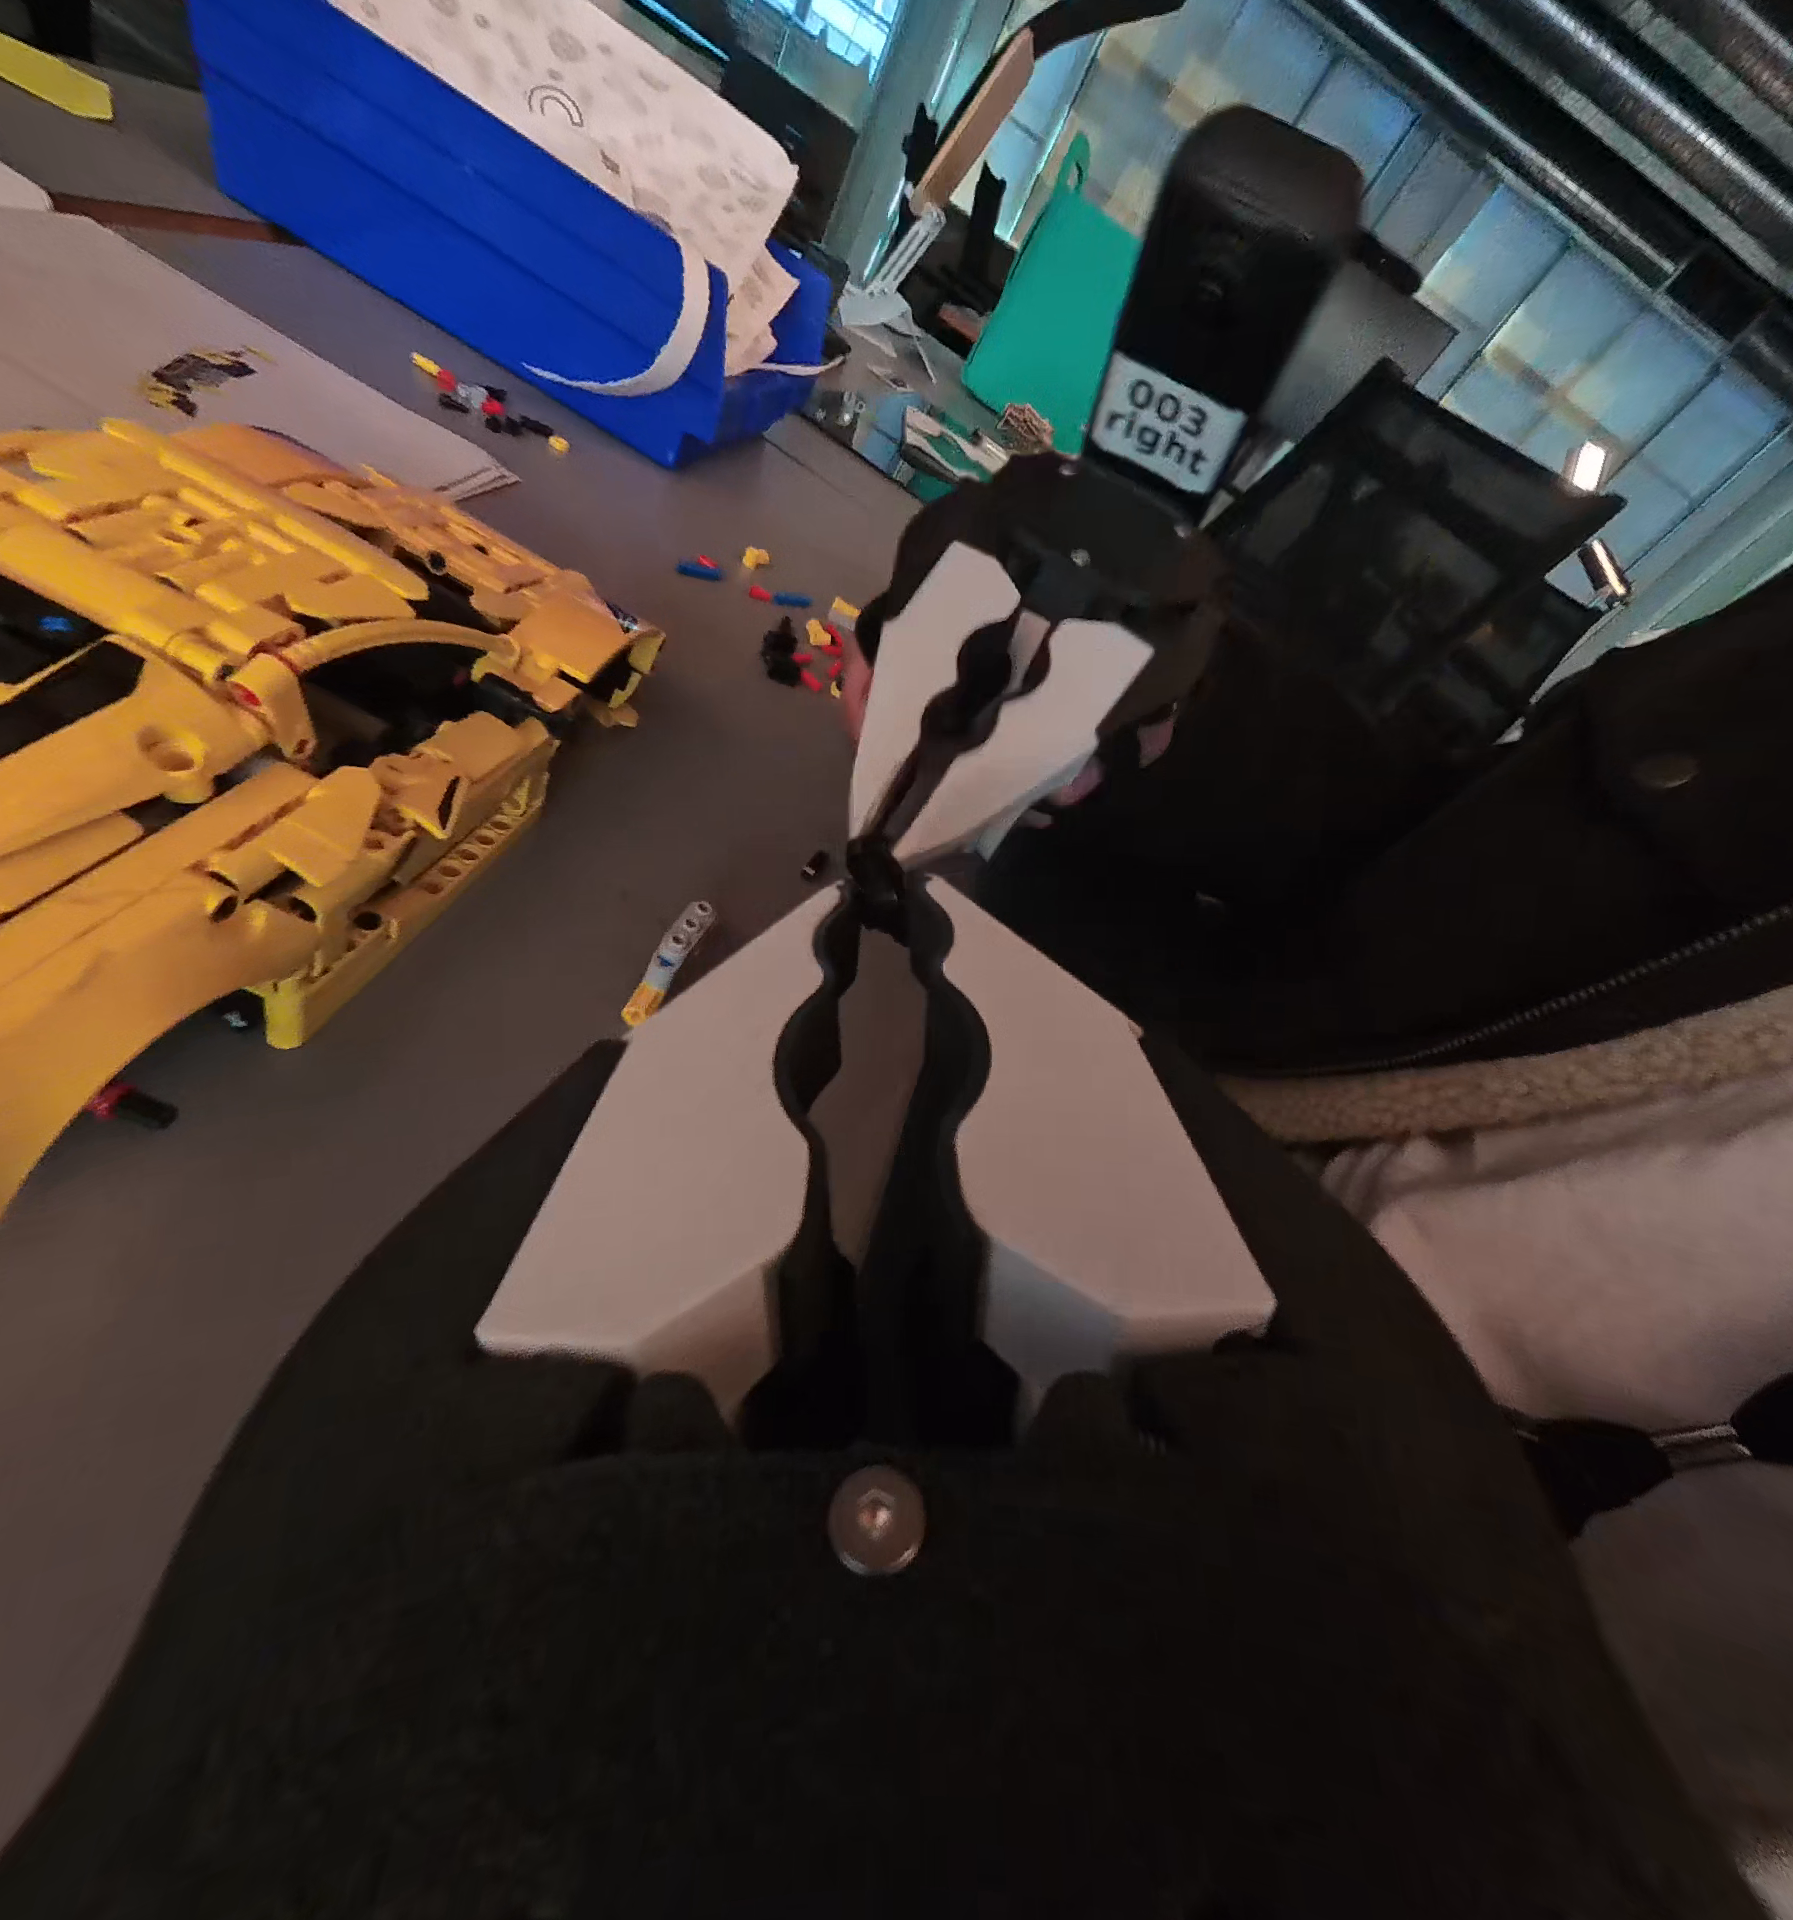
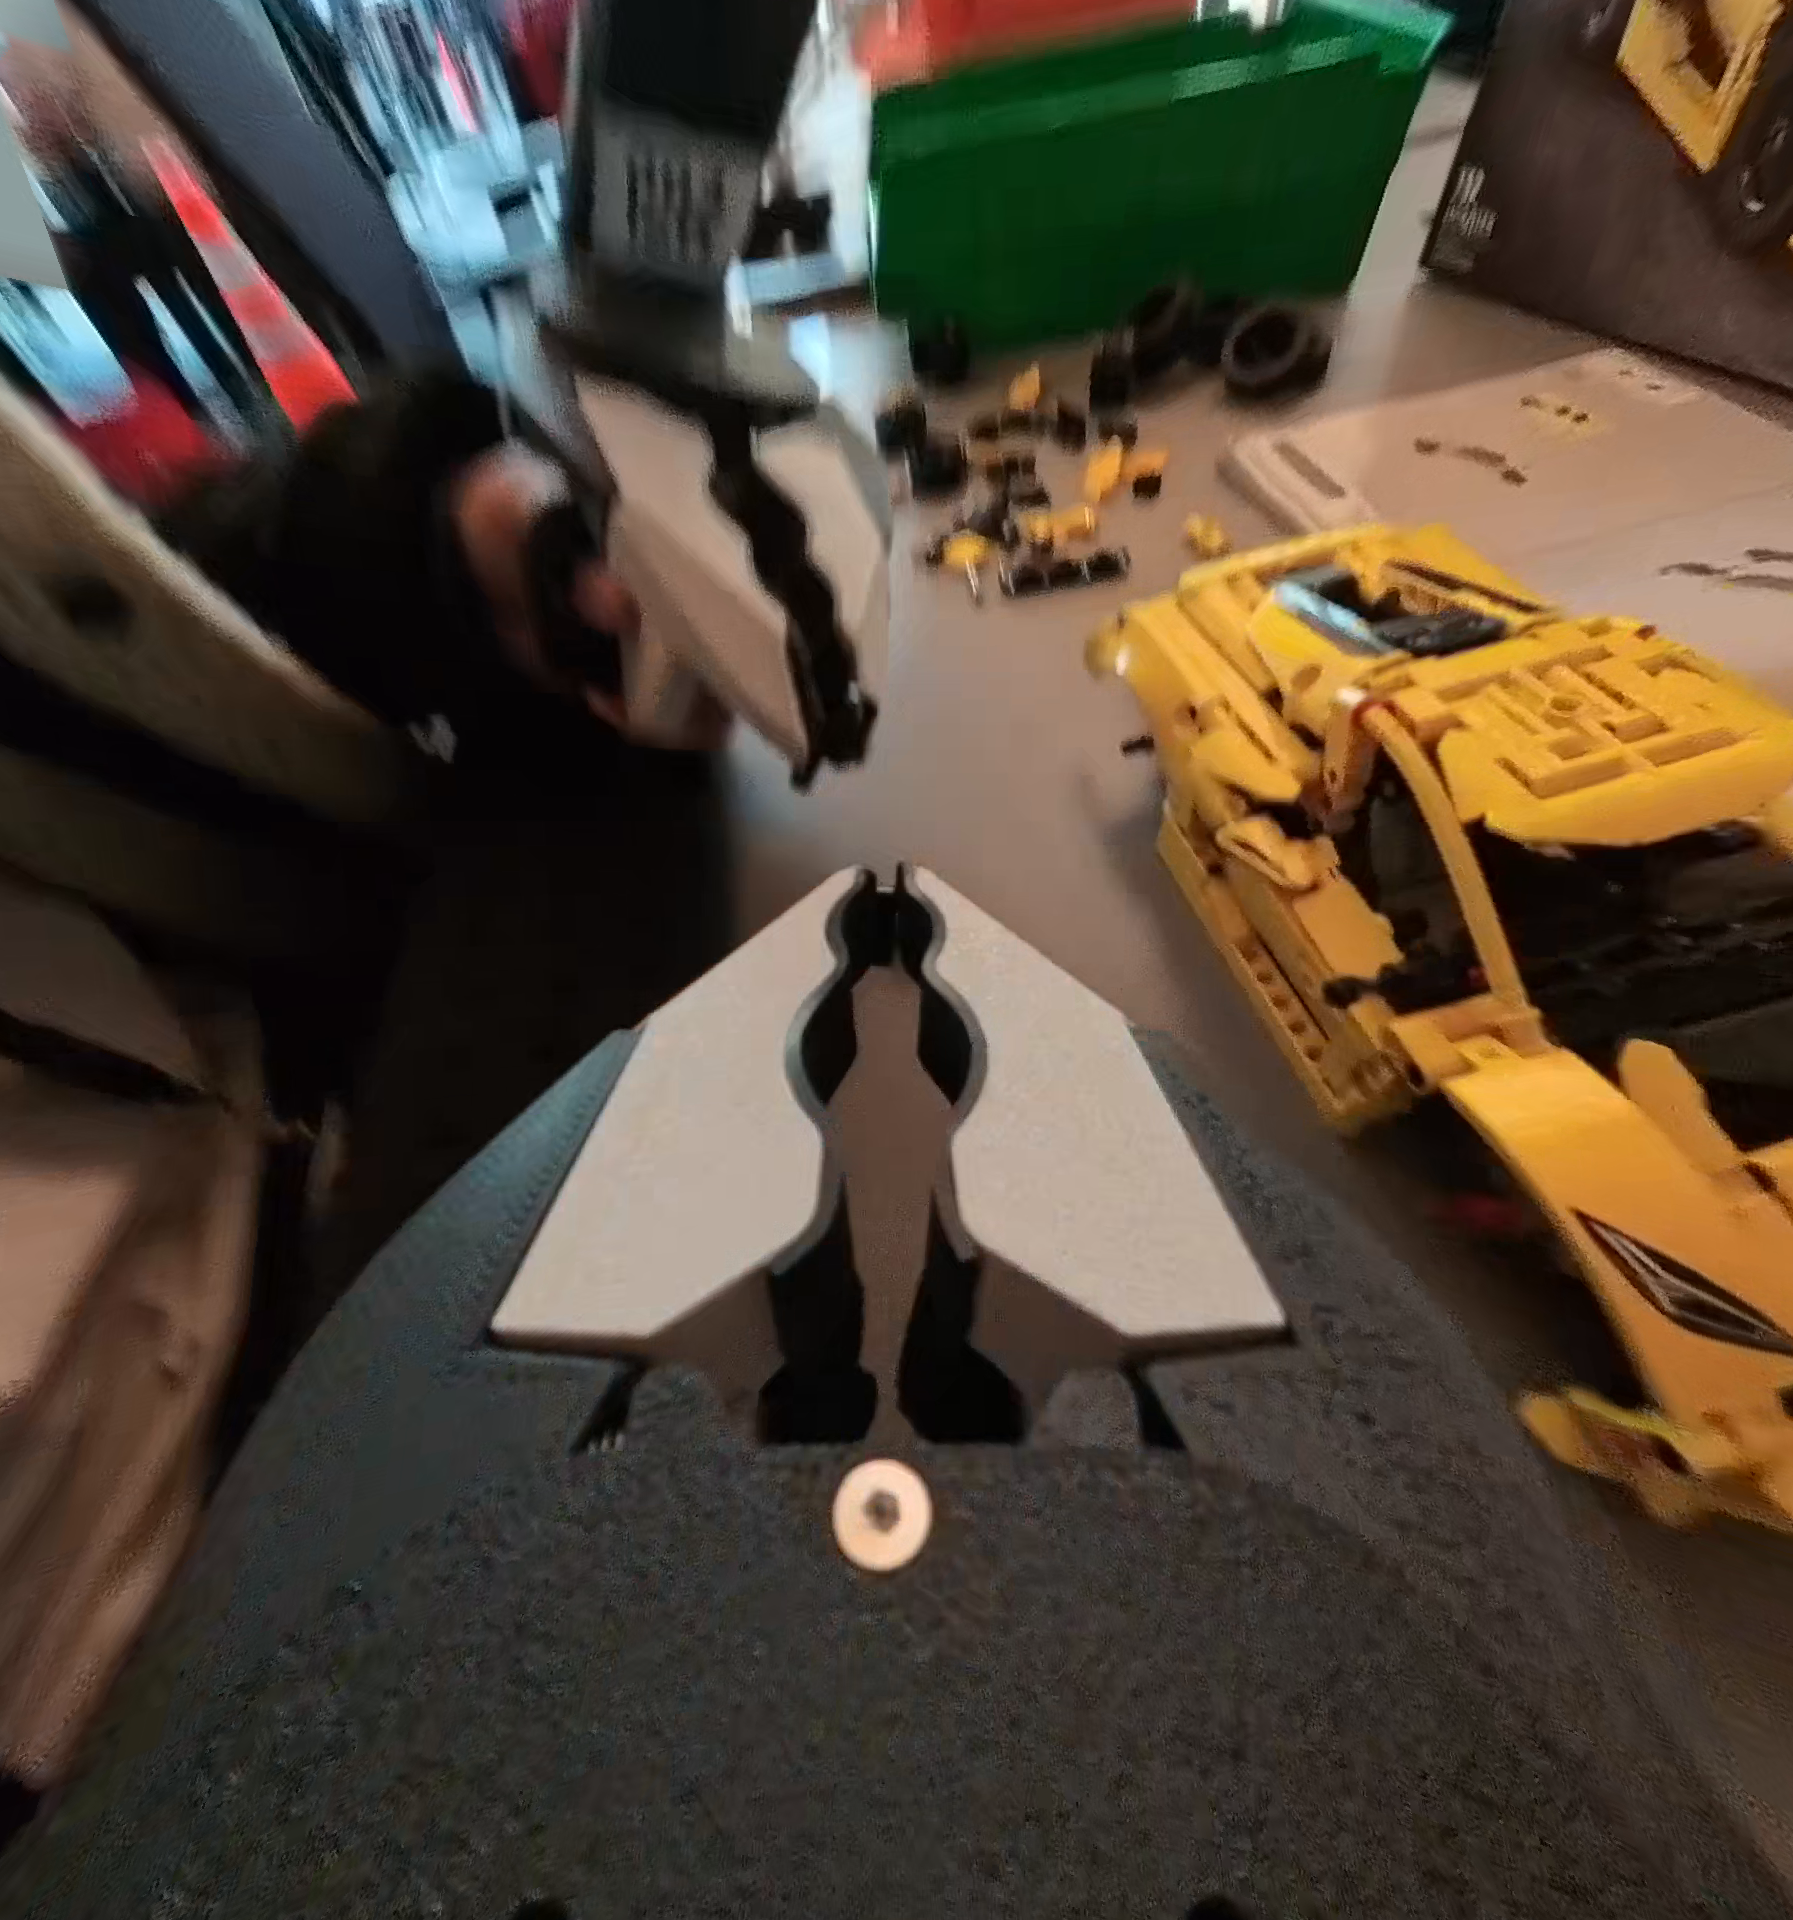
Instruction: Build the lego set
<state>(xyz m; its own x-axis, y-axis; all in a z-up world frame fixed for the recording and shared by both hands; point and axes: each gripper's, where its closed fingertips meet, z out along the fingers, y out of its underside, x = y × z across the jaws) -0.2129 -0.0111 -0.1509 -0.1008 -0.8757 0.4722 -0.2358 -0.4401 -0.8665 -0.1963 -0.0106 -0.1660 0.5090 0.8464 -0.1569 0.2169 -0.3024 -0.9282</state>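
A large, partly built yellow lego car (image 1: 196,727) lies on the grey table at my left; in the right wrist view it (image 2: 1494,883) is at the right. My left gripper (image 1: 876,902) is shut on a small black piece (image 1: 876,878), held above the table. My right gripper (image 1: 871,844) faces it tip to tip and looks to touch that piece. In the blurred right wrist view my right gripper (image 2: 887,883) has its jaws nearly together with nothing visible between them, and the left gripper (image 2: 830,743) is just beyond it.
Loose small pieces (image 1: 809,644) and a grey and yellow beam (image 1: 679,956) lie near the car. A blue bin (image 1: 456,239) stands behind. A pile of pieces (image 2: 1037,499), black tyres (image 2: 1266,343), a green bin (image 2: 1110,177) and a booklet (image 2: 1546,447) lie beyond. A person's jacket (image 1: 1494,883) is close. Left and right tips are no more than a few centimetres apart.
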